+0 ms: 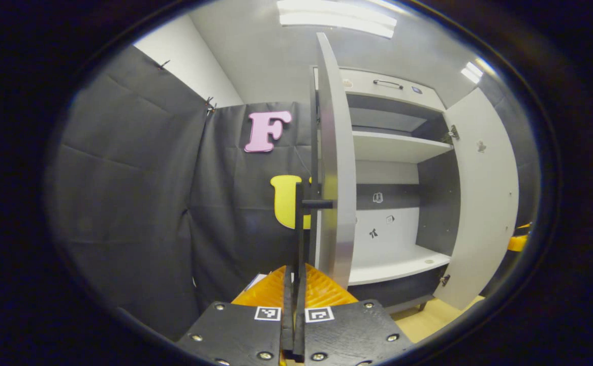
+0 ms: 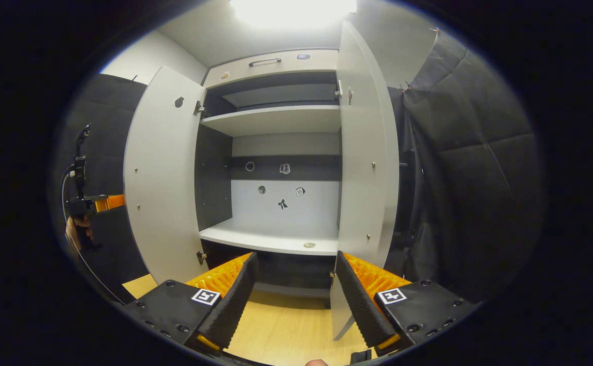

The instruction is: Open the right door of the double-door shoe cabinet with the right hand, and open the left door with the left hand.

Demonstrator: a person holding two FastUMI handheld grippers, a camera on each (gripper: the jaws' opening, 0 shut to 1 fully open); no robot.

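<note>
Both pale grey doors of the tall double-door shoe cabinet (image 2: 276, 152) stand swung out, baring its dark side walls, white shelves and a pale back panel dotted with small stickers. In the left gripper view the left gripper (image 1: 294, 284) has its two fingers drawn almost together on the slim black bar handle (image 1: 301, 223) of the cabinet's left door (image 1: 334, 168), which is seen nearly edge-on, a thin silvery slab rising straight ahead of the camera; the handle runs upright between the fingers, and a short black stub ties it to the door face. Beyond that door the right door (image 1: 484, 203) hangs open on the far side of the cabinet, its hinges showing at top and bottom. In the right gripper view the right gripper (image 2: 296, 295) sits low in front of the cabinet with its fingers spread wide and nothing between them; the lower edge of the right door (image 2: 365, 152) comes down just beside one finger (image 2: 357, 300), though I cannot tell whether they touch. The other finger is well apart from it, over the light wooden floor (image 2: 281, 330). At the far left of that view, behind the opened left door (image 2: 161, 178), a person's hand (image 2: 75, 234) grips the handle of the other gripper tool, its black frame and cable rising beside the black cloth wall (image 2: 479, 178). A bright ceiling light (image 2: 296, 7) glares above the cabinet's top drawer front (image 2: 276, 63), which carries a small metal pull.
</note>
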